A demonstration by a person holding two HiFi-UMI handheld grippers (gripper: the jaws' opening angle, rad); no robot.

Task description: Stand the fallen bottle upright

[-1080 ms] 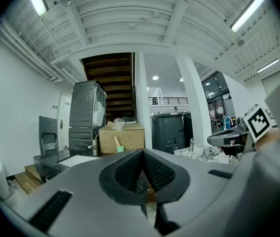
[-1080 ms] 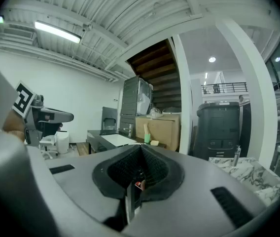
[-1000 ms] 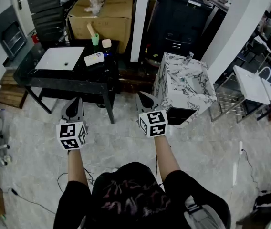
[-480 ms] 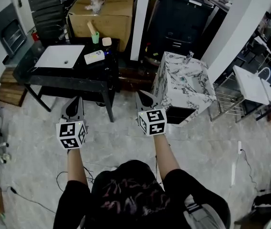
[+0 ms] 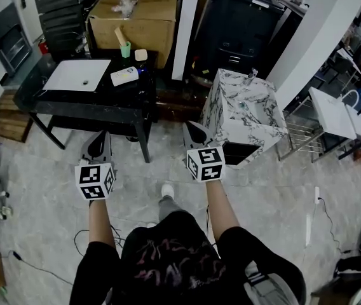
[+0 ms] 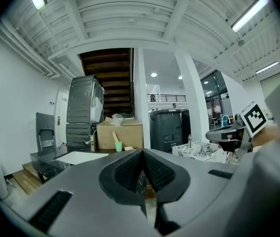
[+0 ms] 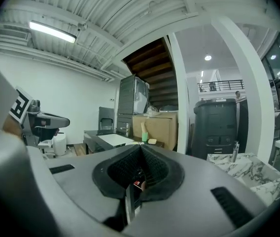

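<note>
Bottle (image 5: 124, 76): white, lying on its side on the black counter (image 5: 104, 104), just beside a white sheet (image 5: 77, 76) and near a green cup (image 5: 125, 50).
Left tool (image 5: 100, 137): jaws pressed together, empty, held over the floor in front of the counter, well apart from the bottle.
Right tool (image 5: 191, 128): jaws likewise together, empty, near a marbled cabinet (image 5: 250, 122).

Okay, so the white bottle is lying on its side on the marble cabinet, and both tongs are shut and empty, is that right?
Not quite. The white bottle lies on its side on the black table, not on the marble cabinet; the head view shows this. The rest holds: the left tongs and the right tongs are both shut with nothing in them.
</note>
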